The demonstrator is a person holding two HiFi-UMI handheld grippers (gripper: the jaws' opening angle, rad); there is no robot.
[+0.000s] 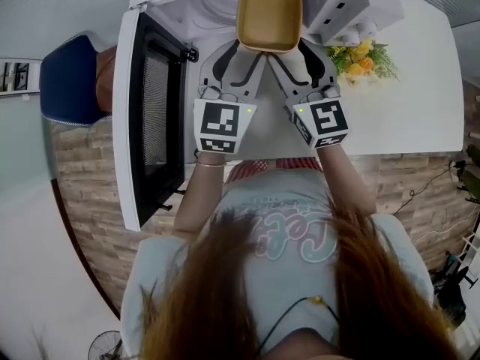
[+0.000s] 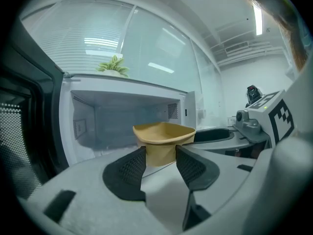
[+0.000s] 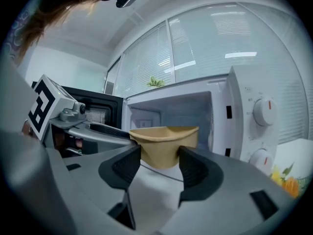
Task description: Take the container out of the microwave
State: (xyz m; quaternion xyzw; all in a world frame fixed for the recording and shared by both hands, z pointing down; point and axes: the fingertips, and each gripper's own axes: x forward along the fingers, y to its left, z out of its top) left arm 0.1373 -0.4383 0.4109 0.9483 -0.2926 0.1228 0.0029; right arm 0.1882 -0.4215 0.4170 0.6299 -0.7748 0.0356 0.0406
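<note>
A white bench [image 1: 420, 103] carries the microwave [image 1: 334, 10] — its door swung open — and, just beside its control side, a bunch of yellow flowers [image 1: 361, 57].

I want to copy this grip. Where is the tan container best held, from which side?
Hold the container by its narrow lower body under the flared rim, coming from the microwave's open front. The left gripper and right gripper clamp it so; the overhanging rim should stop slipping.
</note>
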